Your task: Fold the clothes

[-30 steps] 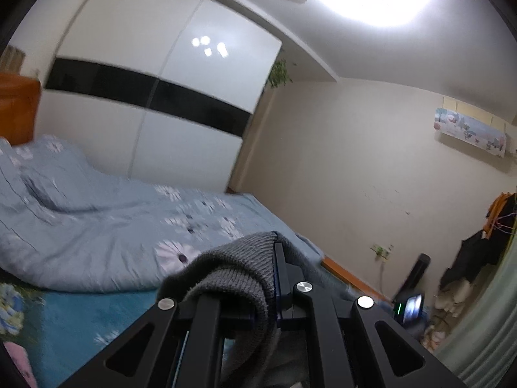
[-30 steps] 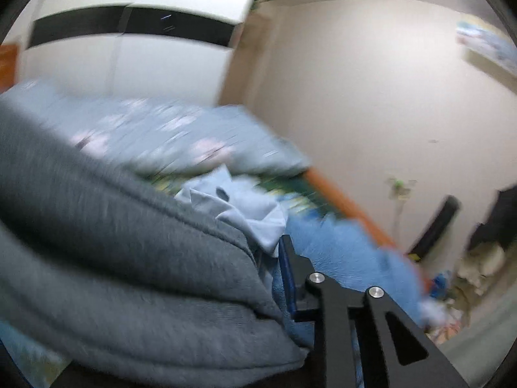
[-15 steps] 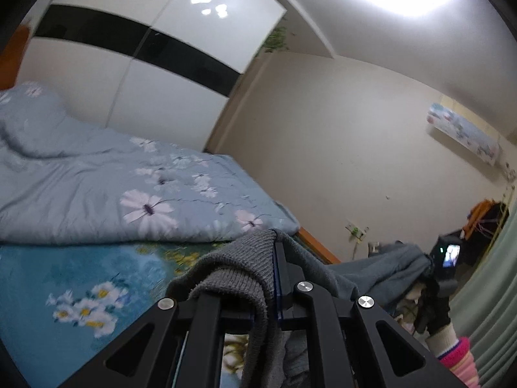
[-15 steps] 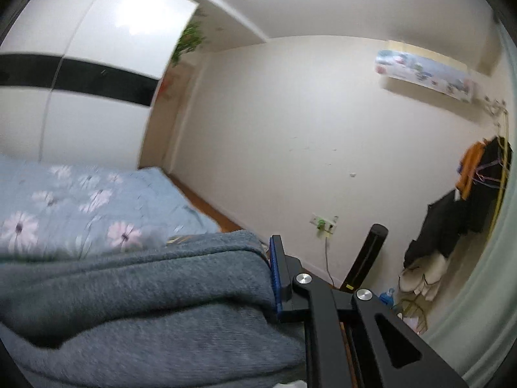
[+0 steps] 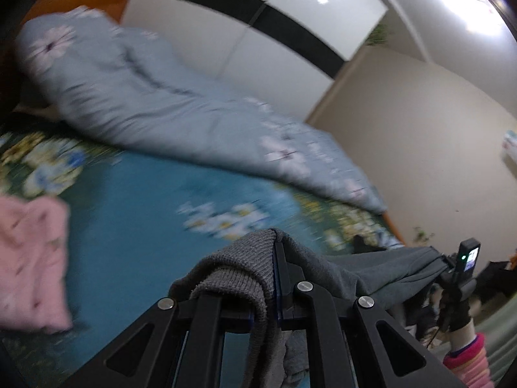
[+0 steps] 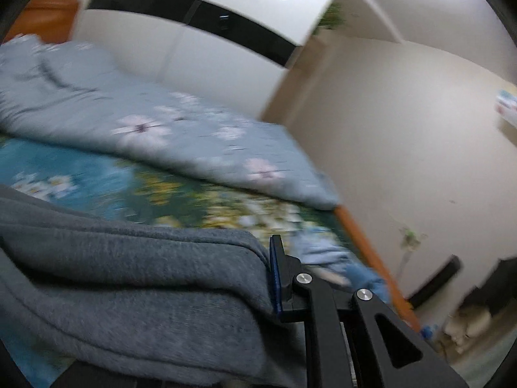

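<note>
My left gripper (image 5: pixel 273 252) is shut on the ribbed edge of a grey knit garment (image 5: pixel 236 268), which drapes over its fingers and stretches right toward my right gripper (image 5: pixel 449 263), seen at the far right. In the right wrist view my right gripper (image 6: pixel 271 258) is shut on the same grey garment (image 6: pixel 129 284), whose thick folds cover the left finger. Both hold it above the bed with the teal flowered sheet (image 5: pixel 135 213).
A light blue flowered duvet (image 5: pixel 168 110) lies bunched along the bed's far side. A pink garment (image 5: pixel 29 258) lies at the left. Pale blue clothes (image 6: pixel 323 249) lie near the bed's wooden edge (image 6: pixel 365 242). A white wardrobe and beige wall stand behind.
Both grippers have tilted down and swung left toward the bed, still holding the grey garment. The pink garment has come into the left view.
</note>
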`<state>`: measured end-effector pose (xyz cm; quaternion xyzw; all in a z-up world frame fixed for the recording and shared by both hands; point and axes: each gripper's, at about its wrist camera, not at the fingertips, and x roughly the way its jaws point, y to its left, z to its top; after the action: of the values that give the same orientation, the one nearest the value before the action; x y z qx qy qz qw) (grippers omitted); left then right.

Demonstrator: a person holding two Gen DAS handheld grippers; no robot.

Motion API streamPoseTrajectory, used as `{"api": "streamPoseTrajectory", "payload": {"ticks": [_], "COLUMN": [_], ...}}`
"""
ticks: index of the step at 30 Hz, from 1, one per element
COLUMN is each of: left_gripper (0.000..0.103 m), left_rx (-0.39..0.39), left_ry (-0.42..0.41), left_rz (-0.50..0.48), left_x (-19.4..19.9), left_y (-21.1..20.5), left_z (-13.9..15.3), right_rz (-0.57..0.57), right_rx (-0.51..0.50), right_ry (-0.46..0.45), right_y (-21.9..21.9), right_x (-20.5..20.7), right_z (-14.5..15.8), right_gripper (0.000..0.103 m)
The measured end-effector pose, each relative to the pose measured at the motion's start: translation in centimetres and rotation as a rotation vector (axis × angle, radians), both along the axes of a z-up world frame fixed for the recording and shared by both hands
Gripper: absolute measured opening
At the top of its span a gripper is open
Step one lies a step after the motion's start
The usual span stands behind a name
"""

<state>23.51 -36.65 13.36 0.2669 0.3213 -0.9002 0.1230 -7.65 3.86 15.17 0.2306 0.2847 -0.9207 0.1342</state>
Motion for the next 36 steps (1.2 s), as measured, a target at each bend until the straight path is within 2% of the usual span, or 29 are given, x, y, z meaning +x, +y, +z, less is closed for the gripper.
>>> {"api": "streamPoseTrajectory", "payload": {"ticks": [5,9,14,19,22,27,36], "left_gripper": [0.009,0.01,0.01,0.01,0.011,0.011,0.012], "left_rx": [0.023,0.013,0.075,0.099,0.106,0.072,0.129], "left_ry": [-0.072,-0.093,-0.162,-0.2,-0.189,-0.194,-0.211], "left_rz": [0.043,0.061,0.074,0.081,0.08,0.06,0.065], "left_x": [4.9,6.7,7.1,7.4,8.4,10.4,12.6], "left_y": [-2.6,-3.6,-4.3,-3.8,-3.2,-0.8,0.9], "left_z": [-3.4,-5.7,-10.2,-13.4,-14.2,-14.8,-17.4], "right_rz": [0.098,0.127,0.128,0.087,0.071,0.074,0.064], "right_rx": [-0.007,-0.031,0.08,0.122,0.101,0.097,0.081], "right_ry": [-0.067,-0.092,-0.18,-0.271,-0.304,-0.323,-0.374], "right_y": [-5.2,-7.2,-8.4,-6.9,-5.0,-2.5,0.2], "right_x": [1.7,2.6,2.7,2.9,3.8,6.2,8.0], "right_z": [-3.3,-4.9,-10.5,-14.5,-15.4,-16.5,-18.8], "right_gripper": [0.012,0.012,0.012,0.012,0.012,0.012,0.013]}}
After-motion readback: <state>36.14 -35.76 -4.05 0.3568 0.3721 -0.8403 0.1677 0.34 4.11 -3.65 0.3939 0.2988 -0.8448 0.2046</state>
